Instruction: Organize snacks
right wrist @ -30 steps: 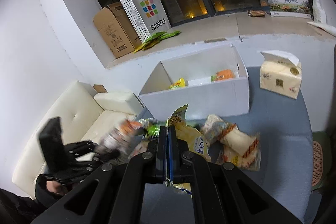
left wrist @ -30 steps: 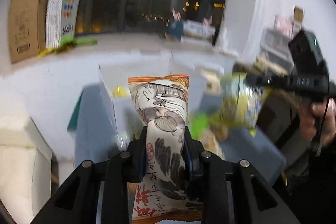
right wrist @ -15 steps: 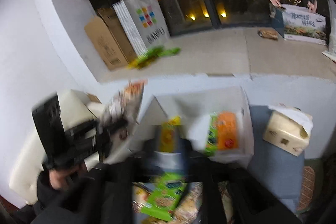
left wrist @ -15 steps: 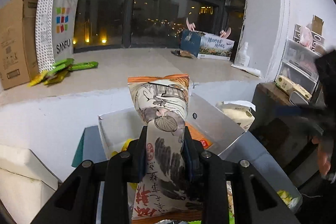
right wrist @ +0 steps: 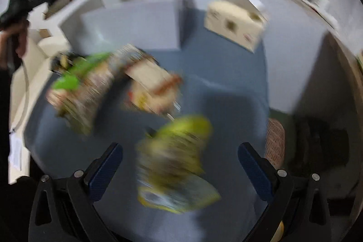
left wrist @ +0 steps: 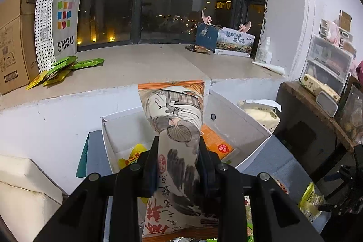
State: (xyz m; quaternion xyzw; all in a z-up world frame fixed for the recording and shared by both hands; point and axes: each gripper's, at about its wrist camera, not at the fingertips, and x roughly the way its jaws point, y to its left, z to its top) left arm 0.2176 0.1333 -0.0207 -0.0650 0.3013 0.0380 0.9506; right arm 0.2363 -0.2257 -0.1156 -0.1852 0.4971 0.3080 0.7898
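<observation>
The left gripper (left wrist: 178, 158) is clamped on a long snack packet (left wrist: 174, 128) with an ink drawing of a man and a fan. The packet's long axis runs along the fingers, and its orange sealed end points forward and up, away from the hand. Directly ahead and below this end stands the white box (left wrist: 238, 126), open at the top, with an orange packet (left wrist: 215, 143) and a yellow packet (left wrist: 133, 155) already lying inside. I judge the coming move is a short way forward and down into the box, and this hand is the nearer one.

The right gripper (right wrist: 180, 158) has its jaws wide apart and holds nothing. Between them, on the blue table (right wrist: 226, 74), lies a yellow-green packet (right wrist: 177, 160); the picture is much blurred, so its direction I cannot tell.
</observation>
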